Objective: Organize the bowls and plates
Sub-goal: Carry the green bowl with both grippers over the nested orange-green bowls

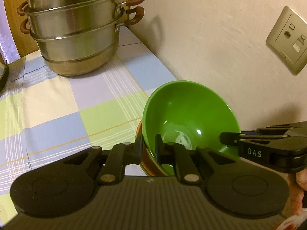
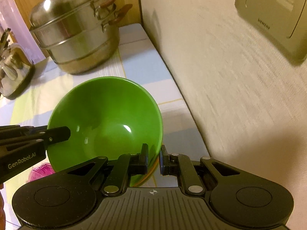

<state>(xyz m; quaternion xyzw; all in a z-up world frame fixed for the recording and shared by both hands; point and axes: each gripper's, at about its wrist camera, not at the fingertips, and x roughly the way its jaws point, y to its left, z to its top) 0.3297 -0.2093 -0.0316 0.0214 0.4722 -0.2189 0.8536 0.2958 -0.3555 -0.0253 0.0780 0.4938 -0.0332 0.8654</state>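
Note:
A green bowl (image 1: pixel 189 113) is nested in an orange bowl (image 1: pixel 148 161), whose edge shows beneath it. My left gripper (image 1: pixel 148 149) is shut on the near-left rims of both bowls, one finger inside, one outside. My right gripper (image 2: pixel 154 158) is shut on the opposite rim of the stack; it also shows in the left wrist view (image 1: pixel 230 140). In the right wrist view the green bowl (image 2: pixel 107 122) tilts toward the camera, an orange edge (image 2: pixel 147 178) shows below it, and the left gripper (image 2: pixel 57 134) comes in from the left.
A stacked steel steamer pot (image 1: pixel 76 36) with brown handles stands at the back on the checked tablecloth (image 1: pixel 57 105). The wall (image 1: pixel 211 48) with a socket plate (image 1: pixel 287 38) runs close on the right. A metal utensil holder (image 2: pixel 13 67) stands at far left. A pink object (image 2: pixel 41 170) lies under the bowl.

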